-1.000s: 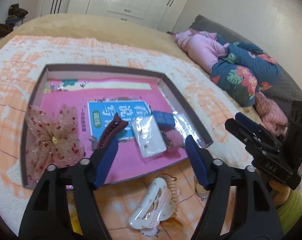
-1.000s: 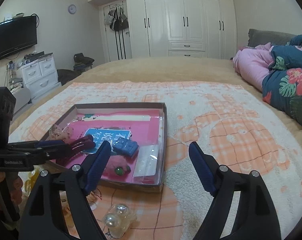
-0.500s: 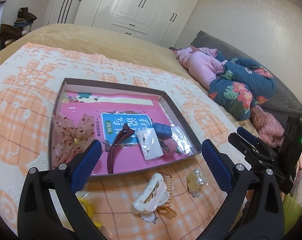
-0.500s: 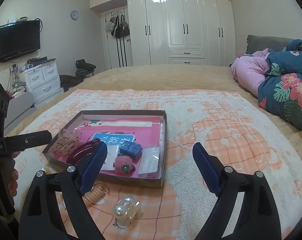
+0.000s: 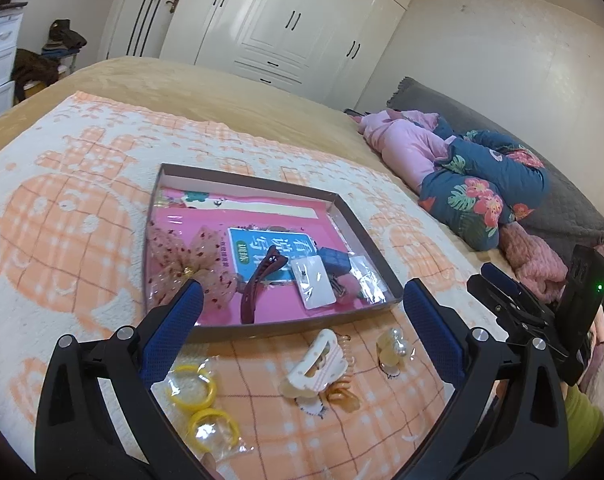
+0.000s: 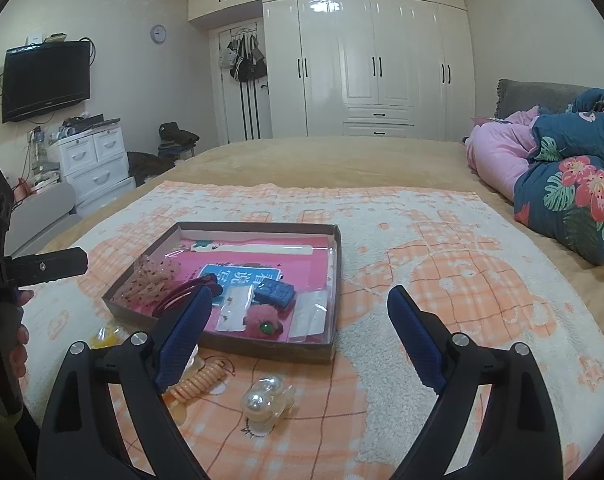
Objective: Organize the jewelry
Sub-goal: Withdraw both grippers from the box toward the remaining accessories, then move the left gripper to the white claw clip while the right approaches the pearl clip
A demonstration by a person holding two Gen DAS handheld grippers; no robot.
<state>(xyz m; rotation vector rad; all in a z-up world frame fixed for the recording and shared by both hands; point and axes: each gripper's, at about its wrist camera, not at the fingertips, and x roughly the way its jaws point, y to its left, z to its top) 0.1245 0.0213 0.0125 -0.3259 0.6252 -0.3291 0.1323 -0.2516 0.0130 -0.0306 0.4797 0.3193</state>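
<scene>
A shallow brown box (image 5: 366, 236) (image 6: 222, 346) with a pink floor lies on the bed. In it are a sheer dotted bow (image 5: 182, 256), a dark red hair clip (image 5: 258, 284), a white packet (image 5: 314, 280) and a blue piece (image 5: 334, 260). In front of the box lie a white claw clip (image 5: 314, 364), an orange coil tie (image 6: 198, 380), a pearl clip (image 5: 392, 346) (image 6: 264, 398) and yellow rings in bags (image 5: 194, 390). My left gripper (image 5: 298, 328) is open and empty, above the loose pieces. My right gripper (image 6: 298, 332) is open and empty near the box's front edge.
The orange-and-white blanket (image 6: 462, 280) covers the bed. Folded pink and floral quilts (image 5: 462, 184) lie at the right. White wardrobes (image 6: 366, 60), a drawer unit (image 6: 94, 156) and a TV (image 6: 46, 78) stand beyond the bed.
My left gripper let go of the dark red hair clip in the box, opened wide and drew back and up. My right gripper drew back a little.
</scene>
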